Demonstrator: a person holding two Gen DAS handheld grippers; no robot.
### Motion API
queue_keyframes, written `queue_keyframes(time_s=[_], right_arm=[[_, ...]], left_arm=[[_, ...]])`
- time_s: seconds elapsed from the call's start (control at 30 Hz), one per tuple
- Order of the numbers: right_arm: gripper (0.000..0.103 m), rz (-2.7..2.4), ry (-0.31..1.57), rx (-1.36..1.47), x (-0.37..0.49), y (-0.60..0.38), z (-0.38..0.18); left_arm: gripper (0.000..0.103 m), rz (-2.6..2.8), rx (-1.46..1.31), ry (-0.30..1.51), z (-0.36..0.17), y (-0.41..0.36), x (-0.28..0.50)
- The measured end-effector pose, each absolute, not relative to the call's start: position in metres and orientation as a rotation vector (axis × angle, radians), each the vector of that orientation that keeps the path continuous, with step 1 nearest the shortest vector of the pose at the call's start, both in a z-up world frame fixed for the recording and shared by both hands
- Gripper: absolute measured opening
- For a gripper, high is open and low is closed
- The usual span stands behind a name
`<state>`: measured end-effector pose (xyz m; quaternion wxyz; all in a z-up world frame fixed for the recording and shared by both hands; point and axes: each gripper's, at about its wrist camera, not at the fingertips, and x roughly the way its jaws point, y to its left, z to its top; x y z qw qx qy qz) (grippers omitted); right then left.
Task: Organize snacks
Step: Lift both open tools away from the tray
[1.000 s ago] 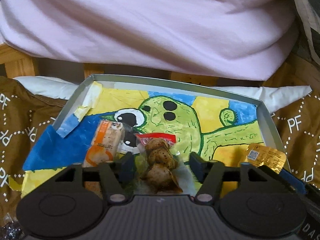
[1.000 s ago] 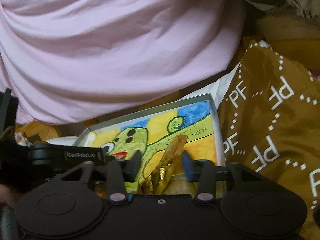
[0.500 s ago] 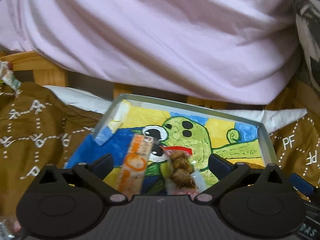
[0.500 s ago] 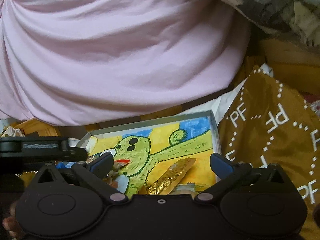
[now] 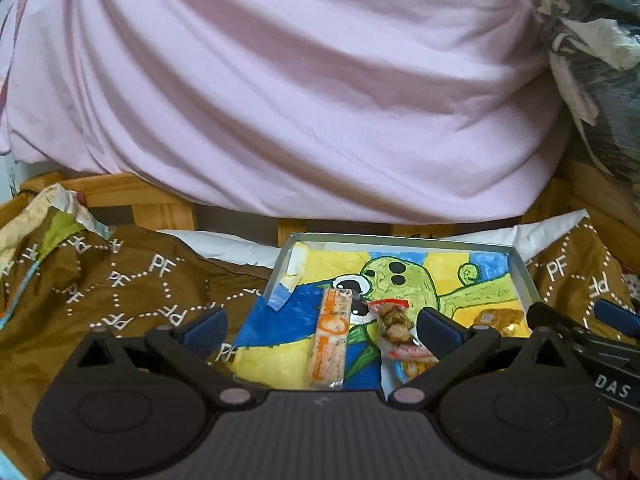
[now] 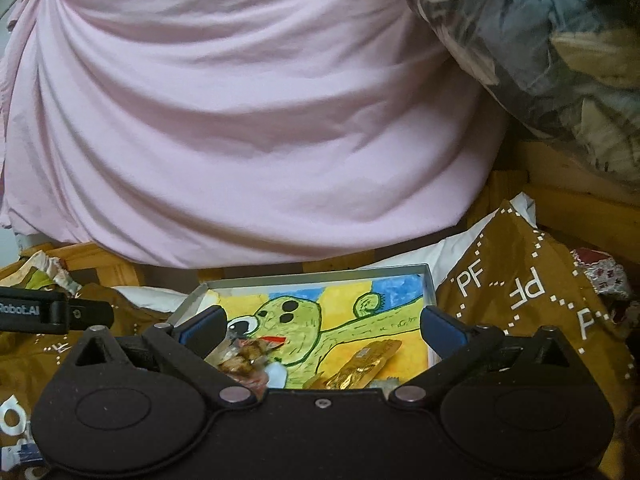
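Observation:
A shallow grey tray (image 5: 520,276) lined with a yellow, blue and green cartoon drawing holds three snacks. An orange-and-white stick pack (image 5: 330,338) lies beside a clear pack of brown pieces with a red top (image 5: 394,328). A gold foil pack (image 5: 500,317) rests at the tray's right side. My left gripper (image 5: 320,326) stands open above and behind the two packs, holding nothing. In the right wrist view the tray (image 6: 430,300) shows the gold foil pack (image 6: 366,364) and the clear pack (image 6: 248,354). My right gripper (image 6: 322,324) is open and empty over them.
Brown cloth printed with white "PF" letters (image 5: 120,280) surrounds the tray on both sides (image 6: 520,292). A large pink sheet (image 5: 300,100) hangs behind over a wooden frame (image 5: 132,200). A dark patterned bundle (image 6: 540,40) sits upper right. A crumpled wrapper (image 5: 48,216) lies far left.
Both grippers opened and let go: the left dropped the clear pack of brown pieces, the right the gold foil pack. Both then drew back and up from the tray.

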<state>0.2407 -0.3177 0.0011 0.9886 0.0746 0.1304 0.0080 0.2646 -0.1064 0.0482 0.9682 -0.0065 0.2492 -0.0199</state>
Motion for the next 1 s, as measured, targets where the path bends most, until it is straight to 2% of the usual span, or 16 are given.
queue_keyframes(time_s=[1.0], right_arm=[[0.102,0.118,0.210,-0.029,0.132,-0.236,0.010]], left_arm=[[0.103,0.015,-0.013,0.452,0.033,-0.029,0.153]])
